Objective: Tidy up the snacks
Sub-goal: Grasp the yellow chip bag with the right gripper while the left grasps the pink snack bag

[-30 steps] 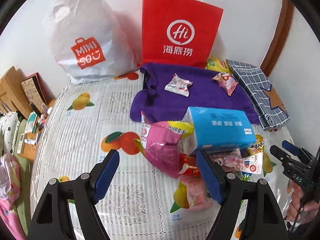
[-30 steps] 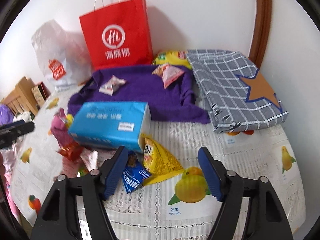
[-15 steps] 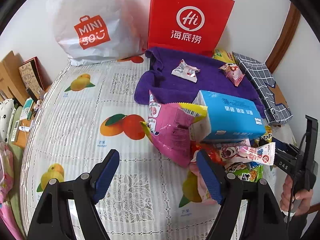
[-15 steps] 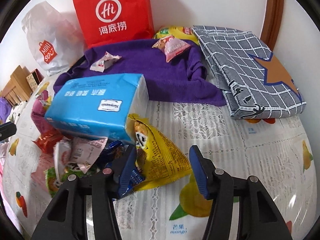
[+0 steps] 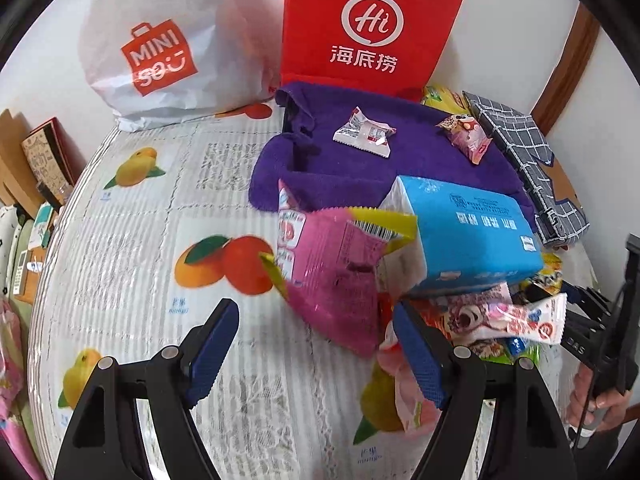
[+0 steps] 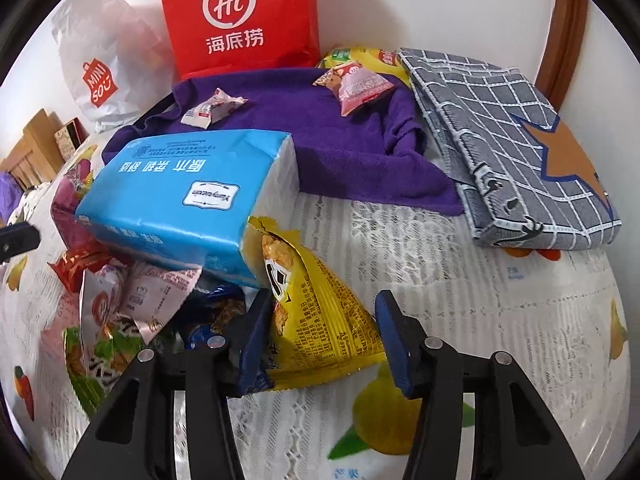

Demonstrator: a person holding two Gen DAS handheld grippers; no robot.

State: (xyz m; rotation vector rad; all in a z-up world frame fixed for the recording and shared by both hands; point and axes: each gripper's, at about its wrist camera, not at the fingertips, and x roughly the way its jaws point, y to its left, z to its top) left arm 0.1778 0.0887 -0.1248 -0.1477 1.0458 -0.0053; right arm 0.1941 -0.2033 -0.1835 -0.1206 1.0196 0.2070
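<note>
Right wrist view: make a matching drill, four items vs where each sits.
Items:
1. yellow bag
2. tissue pack
3. pink packet
4. red bag

Places:
A. standing against the wall
B. lying on the purple towel
C. between the right gripper fingers
D. resting on top of the snack pile

Pairs: 1-C, 2-D, 3-B, 4-A

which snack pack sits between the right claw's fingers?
The yellow triangular pack beside the blue tissue pack. The other snacks lie outside the right claw, whose jaws have just been closing.
</note>
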